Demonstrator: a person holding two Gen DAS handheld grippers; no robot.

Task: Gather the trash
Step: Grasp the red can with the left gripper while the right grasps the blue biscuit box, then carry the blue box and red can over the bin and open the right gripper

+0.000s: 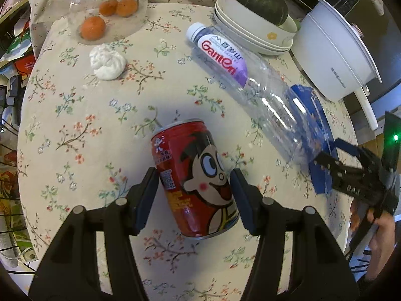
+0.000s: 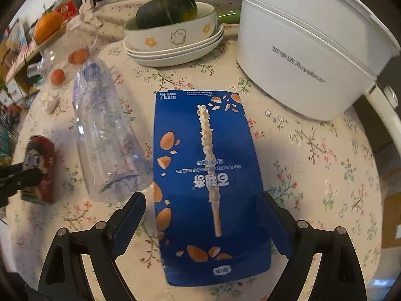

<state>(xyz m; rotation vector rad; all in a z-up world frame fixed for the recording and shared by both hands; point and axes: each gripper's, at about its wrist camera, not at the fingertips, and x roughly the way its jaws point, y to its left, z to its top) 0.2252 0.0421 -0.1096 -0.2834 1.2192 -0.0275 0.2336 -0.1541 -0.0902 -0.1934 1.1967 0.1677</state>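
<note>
The left gripper (image 1: 194, 188) straddles the lying red cartoon-printed drink can (image 1: 194, 178), jaws half open and seemingly just touching its sides, while the right gripper (image 2: 203, 215) spreads wide around the flat blue cardboard biscuit box (image 2: 208, 183), gripping nothing, apparently lining up to pinch each piece of trash.

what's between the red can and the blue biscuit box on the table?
The clear plastic bottle, lying on its side. In the right wrist view it lies between the red can and the blue biscuit box; the left wrist view shows the same.
</note>
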